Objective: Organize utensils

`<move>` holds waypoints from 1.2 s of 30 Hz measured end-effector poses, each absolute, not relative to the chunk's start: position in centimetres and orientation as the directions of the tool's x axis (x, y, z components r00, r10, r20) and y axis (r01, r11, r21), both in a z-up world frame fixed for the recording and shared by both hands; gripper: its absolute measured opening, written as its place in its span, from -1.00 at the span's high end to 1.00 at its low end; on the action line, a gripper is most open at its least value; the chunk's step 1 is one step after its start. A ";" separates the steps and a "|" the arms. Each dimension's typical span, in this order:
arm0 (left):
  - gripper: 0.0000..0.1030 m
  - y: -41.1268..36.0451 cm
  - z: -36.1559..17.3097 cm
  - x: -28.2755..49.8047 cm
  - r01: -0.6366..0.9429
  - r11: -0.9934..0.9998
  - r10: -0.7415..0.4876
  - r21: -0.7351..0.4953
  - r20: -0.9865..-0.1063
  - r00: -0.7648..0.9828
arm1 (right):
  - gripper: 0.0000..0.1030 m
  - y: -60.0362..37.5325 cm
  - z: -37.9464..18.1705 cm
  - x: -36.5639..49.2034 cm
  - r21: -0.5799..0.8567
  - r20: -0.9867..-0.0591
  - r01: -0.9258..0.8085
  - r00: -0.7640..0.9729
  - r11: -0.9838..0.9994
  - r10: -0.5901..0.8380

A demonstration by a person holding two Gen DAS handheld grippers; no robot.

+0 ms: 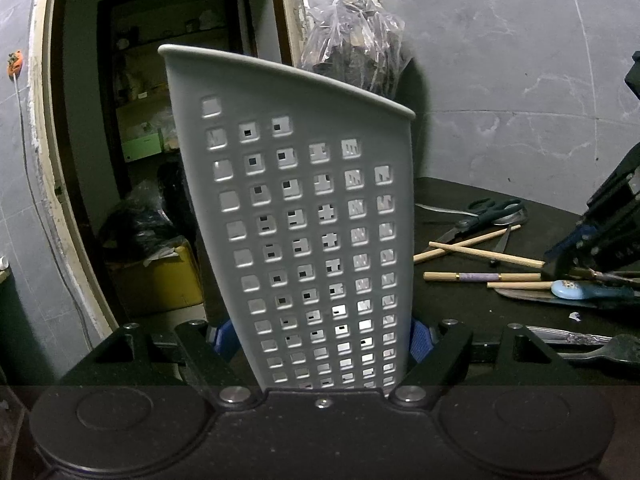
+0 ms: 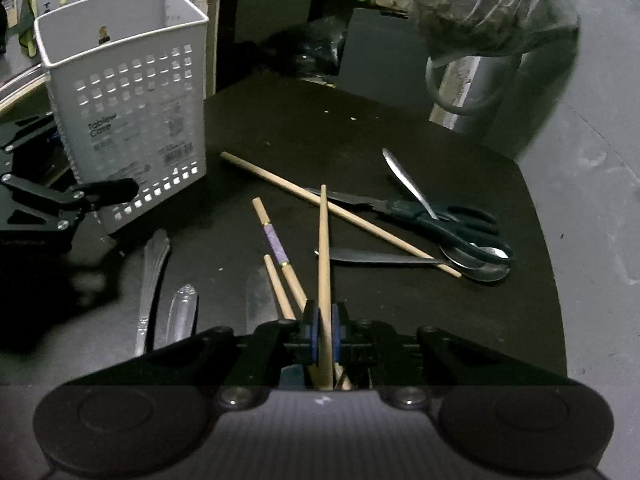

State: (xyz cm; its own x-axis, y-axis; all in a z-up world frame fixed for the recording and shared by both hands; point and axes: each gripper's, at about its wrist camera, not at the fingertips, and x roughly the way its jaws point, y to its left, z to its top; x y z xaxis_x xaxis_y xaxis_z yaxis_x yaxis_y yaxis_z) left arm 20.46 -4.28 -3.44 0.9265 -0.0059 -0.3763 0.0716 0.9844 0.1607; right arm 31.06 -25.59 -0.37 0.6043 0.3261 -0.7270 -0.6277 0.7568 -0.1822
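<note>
Plain chopstick [image 2: 324, 264] clamped low between pads of right gripper [image 2: 325, 334], tip slanting up over black mat [image 2: 500, 312], crossing second chopstick [image 2: 340, 212]. White holder [image 2: 132, 120] at far left, upright, gripped near base by left gripper [image 1: 320, 336]. Risks: long overhang swinging in the pinch; tip catching holder rim; snagging crossed stick, scissors [image 2: 440, 216].
</note>
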 end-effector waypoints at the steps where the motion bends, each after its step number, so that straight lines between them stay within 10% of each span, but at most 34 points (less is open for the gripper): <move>1: -0.57 -4.3 -3.4 20.5 0.072 0.985 -0.007 0.160 -0.376 0.927 | 0.79 -25.6 -0.4 30.9 -0.187 -0.731 -0.632 0.601 0.752 0.323; 26: -0.61 -4.4 -3.6 20.3 0.080 0.983 -0.012 0.168 -0.372 0.928 | 0.82 -25.5 -0.1 31.3 -0.236 -0.810 -0.637 0.547 0.734 0.214; 36: -0.62 -4.5 -3.6 20.3 0.079 0.982 -0.009 0.173 -0.371 0.928 | 0.15 -27.4 -0.1 30.9 -0.285 -0.794 -0.586 0.587 0.758 0.155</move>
State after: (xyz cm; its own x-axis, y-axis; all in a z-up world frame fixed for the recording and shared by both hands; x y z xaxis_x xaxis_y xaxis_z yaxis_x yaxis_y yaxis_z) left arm 20.27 -4.54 -3.61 0.9284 -0.0088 -0.3714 0.0785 0.9818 0.1729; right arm 30.95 -27.42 -0.09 0.5871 0.1551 -0.7945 -0.5865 0.7580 -0.2854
